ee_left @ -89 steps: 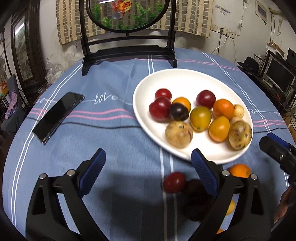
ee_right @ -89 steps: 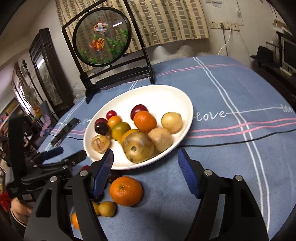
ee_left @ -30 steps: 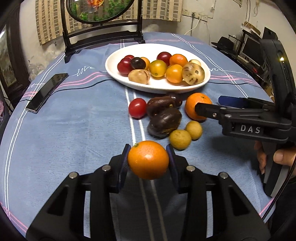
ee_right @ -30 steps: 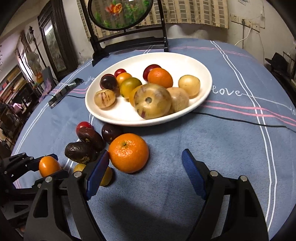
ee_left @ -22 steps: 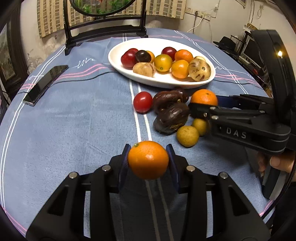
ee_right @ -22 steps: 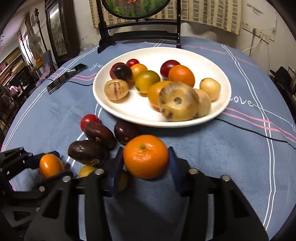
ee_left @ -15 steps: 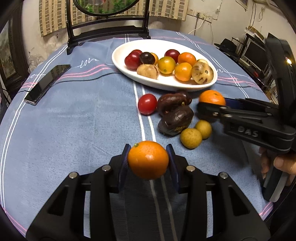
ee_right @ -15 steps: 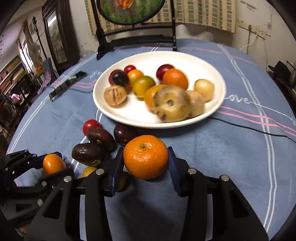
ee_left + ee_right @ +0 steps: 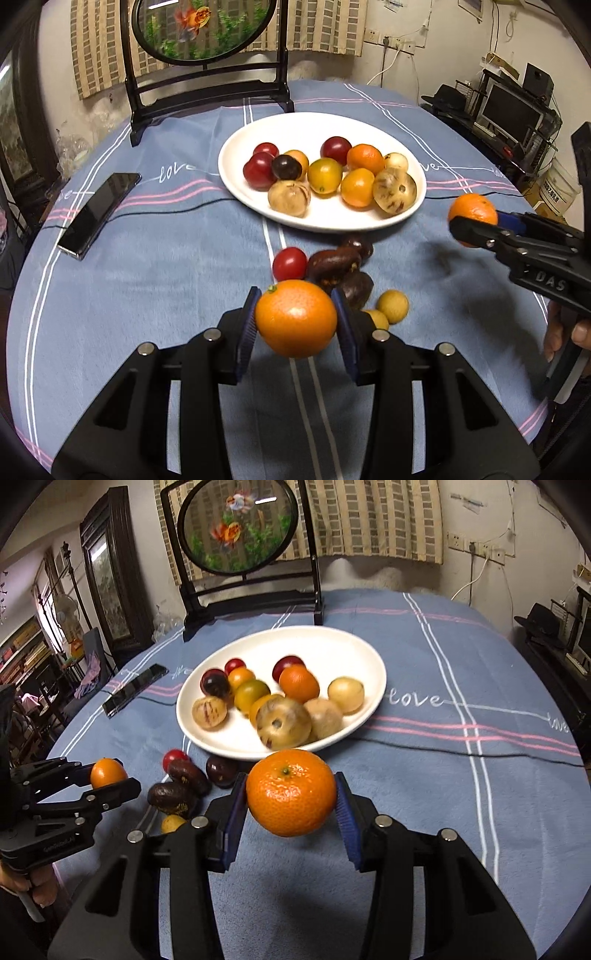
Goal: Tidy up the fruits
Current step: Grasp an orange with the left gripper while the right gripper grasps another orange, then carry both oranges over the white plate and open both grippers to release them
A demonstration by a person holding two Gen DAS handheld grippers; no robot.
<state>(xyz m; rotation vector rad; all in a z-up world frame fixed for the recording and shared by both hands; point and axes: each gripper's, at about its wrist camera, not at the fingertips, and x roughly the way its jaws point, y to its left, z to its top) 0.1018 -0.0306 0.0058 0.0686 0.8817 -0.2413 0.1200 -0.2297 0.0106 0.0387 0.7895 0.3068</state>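
Note:
A small orange (image 9: 295, 318) hangs above the blue cloth with my left gripper (image 9: 295, 306) shut on it. Clamped between the blue pads of my right gripper (image 9: 290, 786) is a larger tangerine (image 9: 291, 792), also clear of the cloth. From the left wrist view the right gripper (image 9: 476, 221) sits at the right edge, level with the front of the white plate (image 9: 369, 125). The plate holds several red, orange, yellow and brown fruits. Loose in front of it lie a red tomato (image 9: 289, 263), dark brown fruits (image 9: 334, 263) and small yellow fruits (image 9: 394, 303).
A black phone (image 9: 99, 214) lies on the cloth to the left. A round fish picture on a black stand (image 9: 207, 33) rises behind the plate. A thin black cable (image 9: 480, 753) crosses the cloth right of the plate. A person's hand (image 9: 576, 332) grips the right tool.
My right gripper stood open around the tangerine on the cloth; it has shut on it and lifted it. My left gripper has risen a little, still holding the small orange.

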